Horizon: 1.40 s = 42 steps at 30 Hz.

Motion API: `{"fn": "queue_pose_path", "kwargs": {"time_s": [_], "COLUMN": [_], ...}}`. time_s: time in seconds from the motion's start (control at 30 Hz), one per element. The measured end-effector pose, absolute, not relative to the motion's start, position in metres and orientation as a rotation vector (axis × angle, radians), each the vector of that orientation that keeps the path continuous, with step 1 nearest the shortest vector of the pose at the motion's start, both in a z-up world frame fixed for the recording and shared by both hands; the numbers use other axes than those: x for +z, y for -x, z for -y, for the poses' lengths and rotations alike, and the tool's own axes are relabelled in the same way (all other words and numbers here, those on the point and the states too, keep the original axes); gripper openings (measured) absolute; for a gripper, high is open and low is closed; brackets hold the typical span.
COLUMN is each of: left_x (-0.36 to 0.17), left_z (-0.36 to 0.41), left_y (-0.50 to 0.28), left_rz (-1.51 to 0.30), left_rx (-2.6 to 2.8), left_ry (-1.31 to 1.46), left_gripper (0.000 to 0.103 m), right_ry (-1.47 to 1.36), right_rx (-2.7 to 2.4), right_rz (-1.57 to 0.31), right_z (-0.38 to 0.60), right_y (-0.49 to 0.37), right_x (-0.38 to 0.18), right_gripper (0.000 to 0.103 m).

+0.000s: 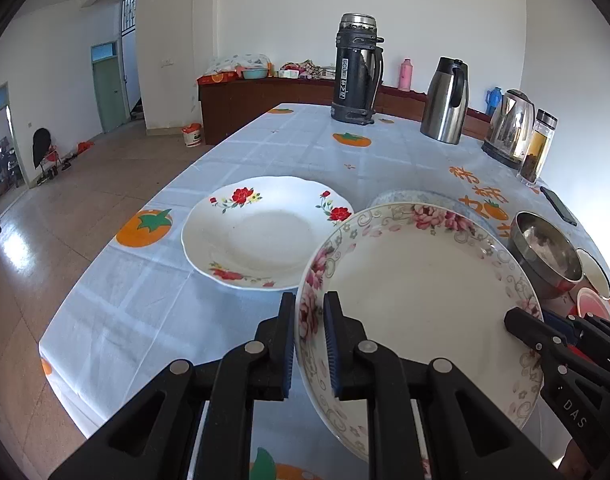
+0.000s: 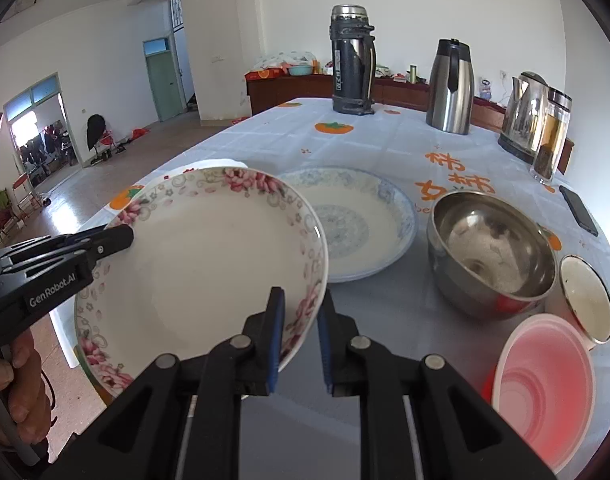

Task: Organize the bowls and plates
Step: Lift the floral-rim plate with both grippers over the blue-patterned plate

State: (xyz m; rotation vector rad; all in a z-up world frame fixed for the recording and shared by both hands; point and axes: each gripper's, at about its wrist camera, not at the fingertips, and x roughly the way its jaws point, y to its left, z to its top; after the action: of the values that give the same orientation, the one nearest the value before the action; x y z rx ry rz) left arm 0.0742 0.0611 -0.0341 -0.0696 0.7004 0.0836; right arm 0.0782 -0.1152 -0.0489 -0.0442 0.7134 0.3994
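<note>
A pink-flowered plate (image 1: 421, 292) is held tilted above the table by both grippers. My left gripper (image 1: 309, 300) is shut on its left rim. My right gripper (image 2: 301, 300) is shut on its right rim; the plate also shows in the right wrist view (image 2: 209, 256). A red-flowered plate (image 1: 265, 232) lies on the table to the left. A blue-patterned plate (image 2: 357, 220) lies behind the held plate. A steel bowl (image 2: 493, 252), a pink plastic bowl (image 2: 545, 392) and a small white cup (image 2: 589, 300) stand at the right.
A dark thermos (image 1: 357, 72), a steel jug (image 1: 445, 100), an electric kettle (image 1: 509, 128) and a glass tea bottle (image 1: 539, 148) stand along the far and right side. A phone (image 2: 579, 210) lies near the right edge. The table's left edge (image 1: 105, 264) drops to the floor.
</note>
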Motion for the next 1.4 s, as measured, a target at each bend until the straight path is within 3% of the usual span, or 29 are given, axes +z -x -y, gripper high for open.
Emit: {"fn": "queue_pose_path", "kwargs": {"time_s": [1.4], "left_x": [-0.028], "left_z": [-0.03], "left_y": [-0.163], "left_rz": [-0.679], "left_rx": [0.017], "left_ry": [0.032], "left_gripper": [0.015], "right_ry": [0.037], "right_rx": [0.232], "right_rz": [-0.704], "right_z": [0.135], "right_y": [-0.154], "right_x": [-0.042], "right_gripper": [0.016]}}
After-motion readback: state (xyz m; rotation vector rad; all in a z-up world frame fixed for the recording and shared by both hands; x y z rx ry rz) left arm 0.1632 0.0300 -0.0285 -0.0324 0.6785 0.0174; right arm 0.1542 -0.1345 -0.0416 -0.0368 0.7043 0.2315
